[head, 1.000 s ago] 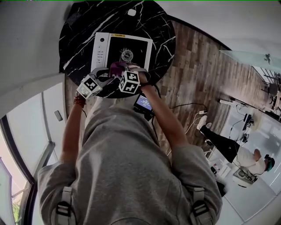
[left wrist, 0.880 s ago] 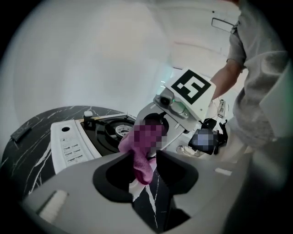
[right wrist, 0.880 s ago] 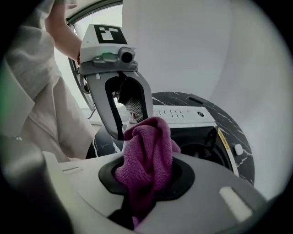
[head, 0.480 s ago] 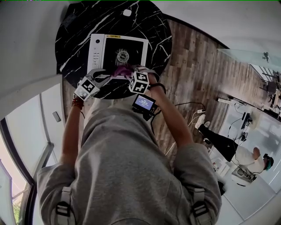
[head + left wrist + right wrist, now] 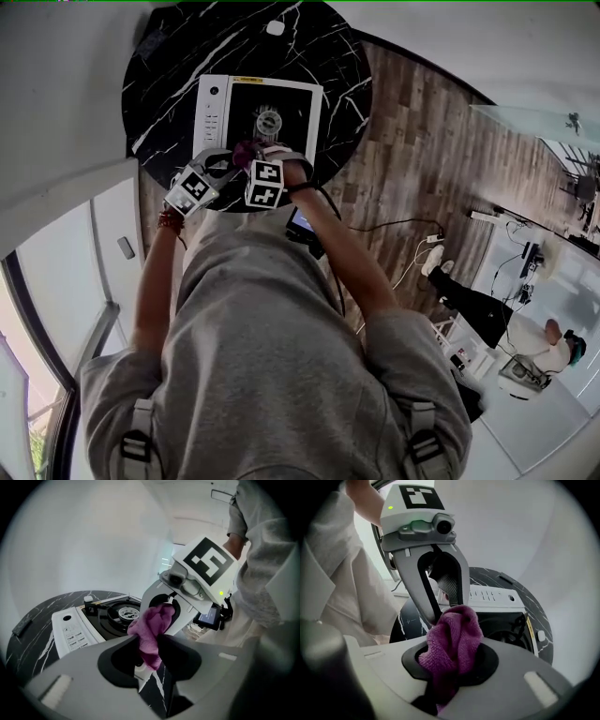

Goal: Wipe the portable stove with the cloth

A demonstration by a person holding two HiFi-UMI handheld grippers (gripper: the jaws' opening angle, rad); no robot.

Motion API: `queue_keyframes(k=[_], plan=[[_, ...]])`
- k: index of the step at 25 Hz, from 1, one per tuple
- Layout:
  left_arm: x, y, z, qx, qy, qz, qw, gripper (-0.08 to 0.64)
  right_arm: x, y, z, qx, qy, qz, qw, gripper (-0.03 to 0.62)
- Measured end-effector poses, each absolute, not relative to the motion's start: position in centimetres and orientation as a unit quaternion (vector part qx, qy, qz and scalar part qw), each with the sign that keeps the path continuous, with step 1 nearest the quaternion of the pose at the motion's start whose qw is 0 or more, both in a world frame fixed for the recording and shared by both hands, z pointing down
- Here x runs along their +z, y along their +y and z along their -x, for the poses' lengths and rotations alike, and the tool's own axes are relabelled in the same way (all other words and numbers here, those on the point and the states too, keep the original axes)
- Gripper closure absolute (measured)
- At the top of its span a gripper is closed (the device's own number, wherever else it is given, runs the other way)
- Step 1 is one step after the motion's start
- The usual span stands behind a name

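Wiping judged not begun: cloth [image 5: 152, 625] sits at stove's [image 5: 291, 98] near edge, right gripper [image 5: 452, 653] clamped on it, left gripper [image 5: 150, 644] jaws just narrowed onto it.

We see a round black marble surface [image 5: 164, 66] with a small white object [image 5: 275, 27] near its far edge; right of it, wooden floor [image 5: 422, 141], a cable [image 5: 394, 223] and another person [image 5: 497, 323].
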State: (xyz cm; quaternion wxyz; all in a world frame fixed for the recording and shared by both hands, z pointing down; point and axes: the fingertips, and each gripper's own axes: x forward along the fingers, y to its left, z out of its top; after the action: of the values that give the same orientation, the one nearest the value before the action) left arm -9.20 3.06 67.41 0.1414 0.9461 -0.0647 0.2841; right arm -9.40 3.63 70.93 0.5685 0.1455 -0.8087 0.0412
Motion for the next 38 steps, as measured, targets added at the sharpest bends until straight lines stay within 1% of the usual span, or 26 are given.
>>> queue_keyframes(k=[2,3,7,9,11,13,16,18,20,21,22,24,25,26,27,30,32,33,35,36,38], plan=[[67.5,2.9,9.3,0.288,-0.061,-0.946,0.137,0.444,70.8,3.8,8.8,0.047,-0.805,-0.137,0.575,0.499],[67.6,2.9,9.4,0.291,-0.061,-0.945,0.136,0.427,70.9,4.2,8.0,0.052,-0.803,-0.132,0.579,0.499],[68.5,3.3,9.7,0.315,-0.052,-0.939,0.124,0.416,71.2,5.8,3.3,0.093,-0.79,-0.141,0.589,0.499],[68.5,3.3,9.7,0.318,-0.048,-0.939,0.119,0.411,71.0,6.0,2.0,0.105,-0.788,-0.15,0.588,0.499],[68.2,3.1,9.7,0.302,-0.051,-0.943,0.127,0.401,70.4,6.1,2.1,0.103,-0.797,-0.153,0.575,0.497],[66.8,3.0,9.8,0.263,-0.056,-0.954,0.133,0.387,68.4,5.4,3.4,0.09,-0.828,-0.17,0.526,0.494],[60.6,2.9,9.4,0.176,-0.045,-0.974,0.134,0.36,62.1,3.9,6.5,0.05,-0.892,-0.203,0.401,0.491],[56.6,3.7,9.1,0.111,-0.009,-0.981,0.156,0.314,58.0,3.7,8.6,0.01,-0.92,-0.205,0.334,0.488],[53.6,4.7,8.8,0.056,0.034,-0.977,0.202,0.27,55.3,4.2,10.3,-0.038,-0.931,-0.193,0.307,0.488],[52.6,5.0,8.6,0.037,0.05,-0.973,0.222,0.252,54.6,4.6,11.1,-0.072,-0.929,-0.183,0.312,0.486],[51.8,5.0,8.5,0.024,0.06,-0.969,0.238,0.245,54.3,5.1,11.7,-0.117,-0.92,-0.171,0.332,0.486],[51.4,4.8,8.3,0.017,0.062,-0.964,0.26,0.252,54.8,5.6,12.2,-0.22,-0.881,-0.152,0.391,0.483],[51.6,4.6,8.3,0.019,0.059,-0.962,0.266,0.272,55.2,5.7,12.3,-0.258,-0.859,-0.148,0.416,0.482],[51.9,4.4,8.3,0.024,0.056,-0.962,0.267,0.298,55.5,5.6,12.4,-0.279,-0.845,-0.149,0.431,0.48],[52.2,4.3,8.3,0.029,0.053,-0.963,0.263,0.306,55.7,5.6,12.4,-0.287,-0.839,-0.151,0.438,0.477],[52.6,4.2,8.3,0.044,0.044,-0.969,0.239,0.332,56.0,5.6,12.3,-0.278,-0.84,-0.154,0.439,0.46],[53.3,4.2,8.2,0.059,0.032,-0.977,0.204,0.343,56.4,6.0,11.9,-0.266,-0.843,-0.145,0.444,0.426],[53.9,4.3,8.2,0.071,0.026,-0.981,0.18,0.365,56.6,6.2,11.5,-0.259,-0.843,-0.141,0.449,0.412],[55.4,4.1,8.7,0.096,0.006,-0.985,0.145,0.445,57.1,6.4,10.4,-0.239,-0.844,-0.147,0.457,0.378],[56.0,3.3,9.3,0.107,-0.016,-0.984,0.144,0.46,57.3,6.4,9.5,-0.225,-0.845,-0.159,0.459,0.359],[57.7,-0.3,11.0,0.135,-0.095,-0.976,0.142,0.462,57.5,6.1,7.2,-0.191,-0.844,-0.194,0.461,0.364]])
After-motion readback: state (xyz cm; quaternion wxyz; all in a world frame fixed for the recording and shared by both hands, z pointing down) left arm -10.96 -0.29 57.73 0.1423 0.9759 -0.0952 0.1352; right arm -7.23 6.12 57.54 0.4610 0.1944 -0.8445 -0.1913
